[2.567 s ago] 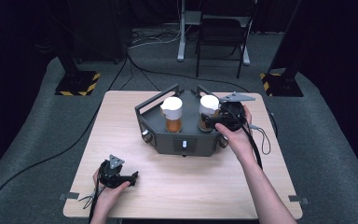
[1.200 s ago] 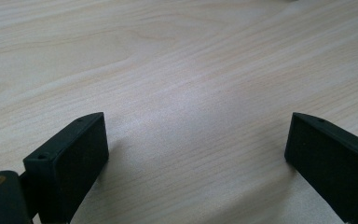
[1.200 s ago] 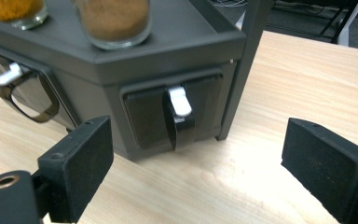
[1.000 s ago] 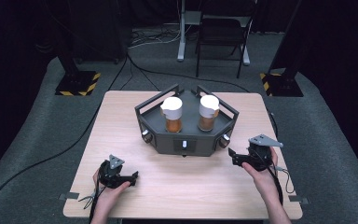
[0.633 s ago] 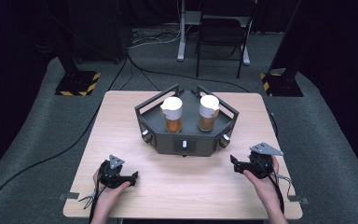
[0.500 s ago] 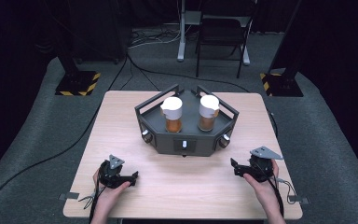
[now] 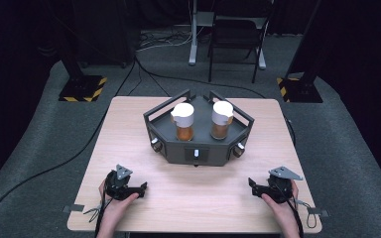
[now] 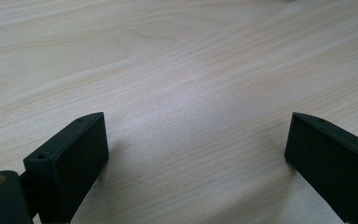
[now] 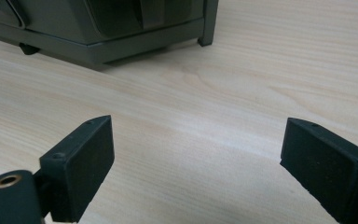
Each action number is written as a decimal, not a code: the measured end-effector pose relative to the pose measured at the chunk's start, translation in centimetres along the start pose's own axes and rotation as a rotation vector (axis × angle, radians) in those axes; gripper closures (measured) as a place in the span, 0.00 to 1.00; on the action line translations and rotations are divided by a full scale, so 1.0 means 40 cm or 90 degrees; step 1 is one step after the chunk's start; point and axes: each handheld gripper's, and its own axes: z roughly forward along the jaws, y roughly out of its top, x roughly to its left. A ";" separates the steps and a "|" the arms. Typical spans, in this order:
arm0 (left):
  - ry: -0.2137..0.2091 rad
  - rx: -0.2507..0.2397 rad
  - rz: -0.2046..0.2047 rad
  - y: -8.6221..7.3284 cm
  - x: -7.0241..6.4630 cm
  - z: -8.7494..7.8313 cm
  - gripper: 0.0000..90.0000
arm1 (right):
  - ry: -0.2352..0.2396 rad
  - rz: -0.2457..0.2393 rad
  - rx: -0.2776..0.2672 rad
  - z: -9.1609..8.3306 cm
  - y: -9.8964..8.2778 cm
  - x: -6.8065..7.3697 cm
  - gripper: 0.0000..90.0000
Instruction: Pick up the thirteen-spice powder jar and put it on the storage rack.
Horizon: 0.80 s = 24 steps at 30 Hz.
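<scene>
Pale wood-grain table (image 7: 198, 198), angular dark metal rack (image 7: 198, 144), both tools (image 7: 141, 188) (image 7: 252, 184) spread, empty

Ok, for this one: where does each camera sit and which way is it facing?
High view: above the near edge, looking forward and down on the table, grey stand, both forearms.
Left gripper view: rides the left gripper, open jaws over bare wood.
Right gripper view: rides the right gripper, open jaws facing the stand's base.
Shared: tabletop, stand.

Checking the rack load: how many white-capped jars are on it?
2. Both stand in the dark rack at the table's middle: left jar, right jar, side by side. None seem hidden.
</scene>
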 end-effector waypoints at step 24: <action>0.000 0.000 -0.001 0.000 0.000 0.000 0.07 | -0.033 -0.012 0.064 0.024 -0.032 -0.002 0.10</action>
